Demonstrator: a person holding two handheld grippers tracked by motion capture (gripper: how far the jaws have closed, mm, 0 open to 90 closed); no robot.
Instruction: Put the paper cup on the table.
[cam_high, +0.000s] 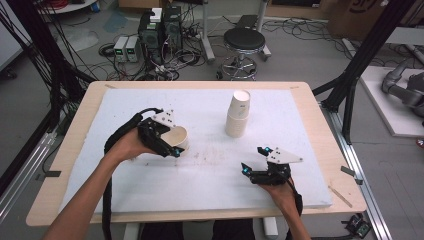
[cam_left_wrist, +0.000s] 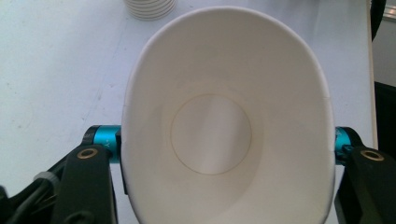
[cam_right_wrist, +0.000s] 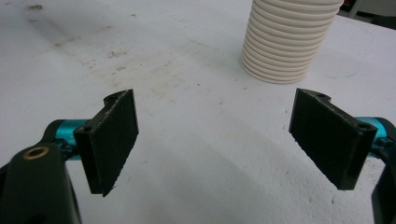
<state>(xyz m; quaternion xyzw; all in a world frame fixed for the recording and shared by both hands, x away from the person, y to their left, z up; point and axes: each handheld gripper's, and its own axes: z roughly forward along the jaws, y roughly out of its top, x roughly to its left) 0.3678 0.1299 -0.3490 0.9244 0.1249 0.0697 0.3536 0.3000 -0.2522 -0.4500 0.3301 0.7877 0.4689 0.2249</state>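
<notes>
The left gripper (cam_high: 172, 145) is clamped across a single paper cup (cam_high: 176, 136), squeezing its thin wall into an oval just above the white foam board (cam_high: 210, 175). It looks light and easily crushed, so a gentle grip low on the sidewall probably suits it best. The right gripper (cam_high: 255, 160) hovers with jaws apart, near the ribbed stack of cups (cam_high: 238, 116).

A light wooden bench (cam_high: 75, 130) carries a white foam sheet (cam_high: 210, 175) that covers most of its top. Beyond the bench's far edge lies a grey concrete floor (cam_high: 300, 55) strewn with black cables (cam_high: 170, 65). A round black stool on a chrome base (cam_high: 243, 47) stands there beside stacked dark electronic boxes (cam_high: 160, 30). Black metal frame struts (cam_high: 367, 55) rise past the far right corner.
</notes>
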